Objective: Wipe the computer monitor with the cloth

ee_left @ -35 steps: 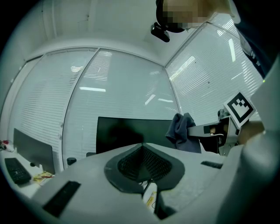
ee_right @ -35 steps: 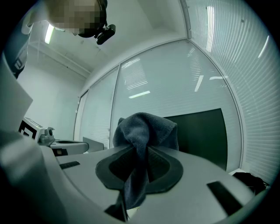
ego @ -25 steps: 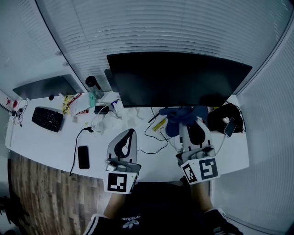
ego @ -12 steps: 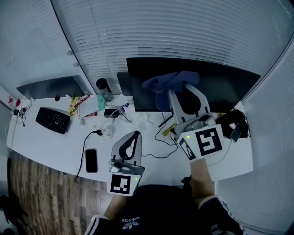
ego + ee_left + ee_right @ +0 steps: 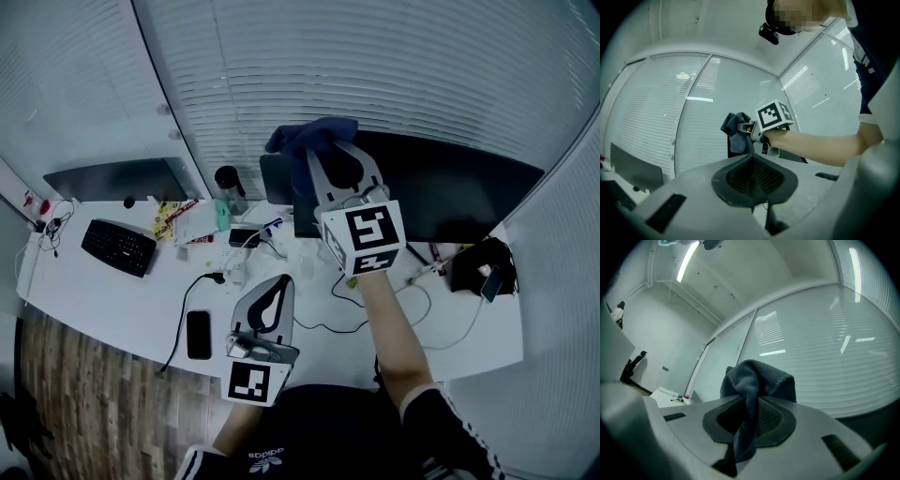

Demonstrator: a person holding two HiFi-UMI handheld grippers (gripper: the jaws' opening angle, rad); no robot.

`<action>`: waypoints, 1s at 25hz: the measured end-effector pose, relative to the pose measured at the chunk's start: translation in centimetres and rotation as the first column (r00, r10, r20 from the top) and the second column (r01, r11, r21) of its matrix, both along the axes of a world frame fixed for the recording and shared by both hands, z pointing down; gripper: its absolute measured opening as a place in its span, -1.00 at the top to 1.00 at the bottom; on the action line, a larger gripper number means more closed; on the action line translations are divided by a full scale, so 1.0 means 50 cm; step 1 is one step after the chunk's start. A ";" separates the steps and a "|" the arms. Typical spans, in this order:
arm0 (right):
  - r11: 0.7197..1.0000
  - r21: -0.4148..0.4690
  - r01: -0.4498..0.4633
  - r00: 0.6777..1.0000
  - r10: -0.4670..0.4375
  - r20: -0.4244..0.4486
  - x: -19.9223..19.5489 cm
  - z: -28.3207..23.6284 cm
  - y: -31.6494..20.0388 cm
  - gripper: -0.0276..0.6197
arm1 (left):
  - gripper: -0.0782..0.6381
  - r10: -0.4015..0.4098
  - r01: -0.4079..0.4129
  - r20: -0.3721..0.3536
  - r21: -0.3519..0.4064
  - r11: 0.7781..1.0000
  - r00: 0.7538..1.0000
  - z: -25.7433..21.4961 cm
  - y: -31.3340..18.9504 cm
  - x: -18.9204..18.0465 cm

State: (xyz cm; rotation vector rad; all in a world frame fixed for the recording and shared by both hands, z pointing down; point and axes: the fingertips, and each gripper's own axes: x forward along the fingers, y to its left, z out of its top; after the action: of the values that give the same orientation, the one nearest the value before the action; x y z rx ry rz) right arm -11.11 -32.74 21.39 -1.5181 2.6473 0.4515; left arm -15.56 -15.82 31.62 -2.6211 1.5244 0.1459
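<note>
The black computer monitor (image 5: 459, 192) stands at the back of the white desk (image 5: 112, 300). My right gripper (image 5: 330, 152) is raised at the monitor's upper left corner, shut on a dark blue cloth (image 5: 312, 135) that bunches above its tips. In the right gripper view the cloth (image 5: 757, 380) is pinched between the jaws and hangs down between them. My left gripper (image 5: 277, 283) hovers low over the desk's front, jaws shut with nothing in them. The left gripper view shows the right gripper (image 5: 751, 129) and the cloth (image 5: 737, 132) up by the monitor's edge.
A keyboard (image 5: 117, 247), a phone (image 5: 198, 334), a dark bottle (image 5: 228, 184), small packets and cables lie on the desk's left and middle. A second monitor (image 5: 112, 178) stands at far left, a black bag (image 5: 476, 262) at right. Window blinds close off the back.
My right gripper has lifted the cloth from above the desk up across the screen to the monitor's upper left corner. The left gripper has stayed low and shut.
</note>
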 end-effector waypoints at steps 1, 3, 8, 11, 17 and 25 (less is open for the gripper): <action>1.000 -0.004 -0.002 1.000 0.002 -0.006 -0.007 0.006 -0.010 0.76 | 0.77 -0.001 0.001 -0.001 -0.001 1.000 1.000 0.001 -0.001 -0.004; 1.000 -0.013 -0.005 1.000 0.004 -0.020 -0.019 0.018 -0.025 0.76 | 0.77 -0.006 0.006 -0.006 -0.005 1.000 1.000 0.003 -0.003 -0.013; 1.000 -0.016 -0.014 0.999 0.014 -0.044 -0.039 0.035 -0.045 0.76 | 0.77 -0.013 0.013 -0.005 -0.009 1.000 1.000 0.010 -0.008 -0.027; 1.000 -0.005 -0.026 0.998 0.025 -0.055 -0.041 0.035 -0.052 0.77 | 0.77 -0.011 0.011 -0.006 -0.009 1.000 1.000 0.012 -0.009 -0.030; 0.999 0.007 -0.036 0.998 0.036 -0.058 -0.036 0.030 -0.054 0.76 | 0.77 -0.016 0.016 -0.011 -0.011 1.000 1.000 0.013 -0.017 -0.037; 0.997 0.029 -0.078 0.995 0.079 -0.057 0.014 0.027 -0.048 0.77 | 0.77 -0.004 0.003 -0.013 -0.007 1.000 1.000 0.017 -0.025 -0.026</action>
State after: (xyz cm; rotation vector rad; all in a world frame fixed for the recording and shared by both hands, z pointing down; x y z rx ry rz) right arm -10.41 -35.12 22.75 -1.6303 2.6201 0.5412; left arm -16.84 -17.07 32.48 -2.6280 1.5365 0.1582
